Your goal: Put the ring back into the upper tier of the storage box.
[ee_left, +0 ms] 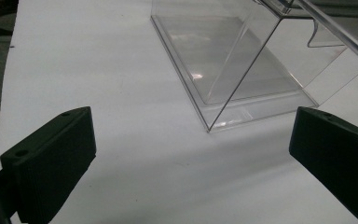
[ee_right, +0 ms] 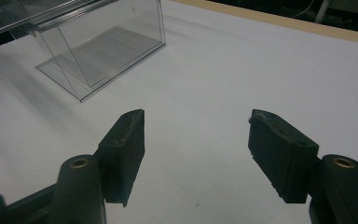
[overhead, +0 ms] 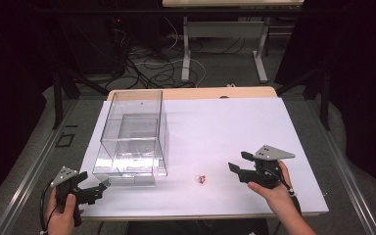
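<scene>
White sheet [overhead: 225, 132] over a wooden table, dark room and tangled floor cables behind. Nearest, at the front edge: left gripper [overhead: 99, 188], jaws spread wide and empty, aimed at the near corner of the clear plastic box [overhead: 132, 142]; in the left gripper view that corner [ee_left: 209, 128] sits just ahead between the jaws, untouched. Right gripper [overhead: 236, 164] likewise spread and holding nothing, hovering over bare sheet. Between them, a small red-and-white object [overhead: 202, 179] lying on the sheet just right of the box, too small to identify. Seemingly at the start: nothing grasped, box untouched, small object outside it, everything left to do.
</scene>
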`<act>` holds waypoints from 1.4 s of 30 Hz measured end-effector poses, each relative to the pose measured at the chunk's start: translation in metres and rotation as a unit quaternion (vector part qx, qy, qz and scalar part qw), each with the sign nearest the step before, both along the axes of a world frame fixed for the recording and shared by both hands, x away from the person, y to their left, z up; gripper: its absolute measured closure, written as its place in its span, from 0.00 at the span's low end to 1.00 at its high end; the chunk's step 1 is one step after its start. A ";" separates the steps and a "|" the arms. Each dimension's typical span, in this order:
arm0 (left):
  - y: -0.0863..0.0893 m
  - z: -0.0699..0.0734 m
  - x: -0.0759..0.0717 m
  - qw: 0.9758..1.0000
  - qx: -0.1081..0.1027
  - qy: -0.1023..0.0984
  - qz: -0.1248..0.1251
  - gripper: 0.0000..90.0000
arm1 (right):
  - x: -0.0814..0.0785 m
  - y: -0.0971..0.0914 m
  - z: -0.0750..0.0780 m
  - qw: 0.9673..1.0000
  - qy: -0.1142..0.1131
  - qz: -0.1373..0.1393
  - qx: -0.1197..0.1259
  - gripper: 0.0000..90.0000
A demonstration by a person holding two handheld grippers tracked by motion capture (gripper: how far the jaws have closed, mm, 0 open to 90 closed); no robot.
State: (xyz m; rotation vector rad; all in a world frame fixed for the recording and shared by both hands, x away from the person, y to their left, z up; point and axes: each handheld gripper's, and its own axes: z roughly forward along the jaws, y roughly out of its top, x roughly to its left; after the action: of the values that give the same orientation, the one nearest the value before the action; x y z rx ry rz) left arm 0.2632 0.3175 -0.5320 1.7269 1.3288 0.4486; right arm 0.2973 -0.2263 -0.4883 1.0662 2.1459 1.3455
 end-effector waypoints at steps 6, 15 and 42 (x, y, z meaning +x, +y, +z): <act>0.000 0.000 0.000 1.000 -0.001 0.001 -0.001 0.01 | 0.003 0.009 -0.001 1.000 0.013 0.008 0.008 0.39; 0.000 0.000 0.000 1.000 -0.004 0.002 -0.001 0.01 | 0.010 0.025 -0.004 0.999 0.034 0.025 0.010 0.41; 0.001 -0.001 0.001 1.000 -0.010 0.002 -0.003 0.01 | 0.025 0.062 -0.022 0.989 0.141 0.034 0.015 0.34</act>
State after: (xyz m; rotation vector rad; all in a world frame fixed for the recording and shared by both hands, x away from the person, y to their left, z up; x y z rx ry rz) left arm 0.2638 0.3186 -0.5327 1.7148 1.3266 0.4283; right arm 0.3225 -0.1640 -0.5098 1.2713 2.3905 1.3268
